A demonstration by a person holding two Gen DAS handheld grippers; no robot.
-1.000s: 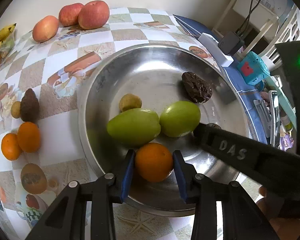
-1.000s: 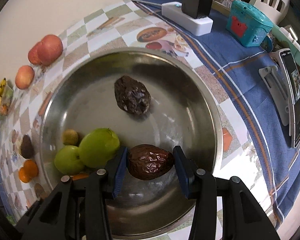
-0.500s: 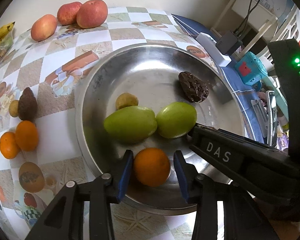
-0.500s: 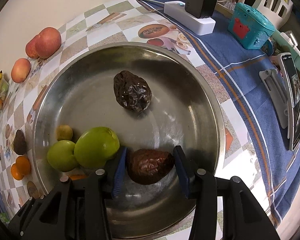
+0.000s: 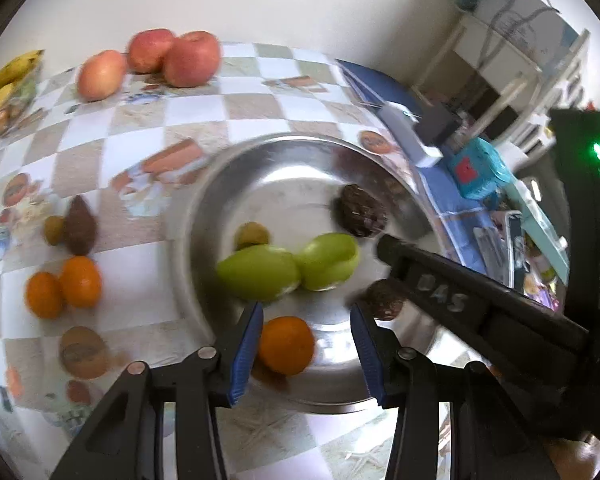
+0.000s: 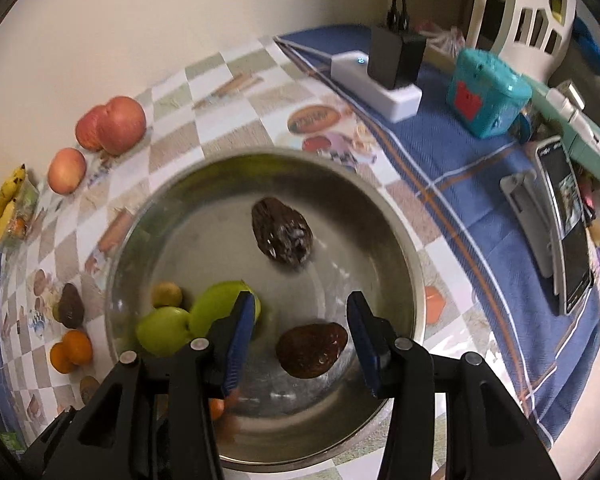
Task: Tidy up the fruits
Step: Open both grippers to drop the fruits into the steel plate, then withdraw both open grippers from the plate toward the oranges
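In the left wrist view, the left claw (image 5: 306, 346) hangs over the steel bowl (image 5: 204, 216), jaws apart and clear of the orange (image 5: 286, 345) lying loose between them beside two green fruits (image 5: 288, 266). That reads as a drop-off finished.

In the right wrist view, the right claw (image 6: 300, 336) likewise stands apart above the brown fruit (image 6: 311, 349) resting in the bowl (image 6: 380, 216). Next, probably, comes a reach for the apples (image 6: 112, 122) or oranges (image 6: 71, 351) left on the bench (image 6: 172, 120).
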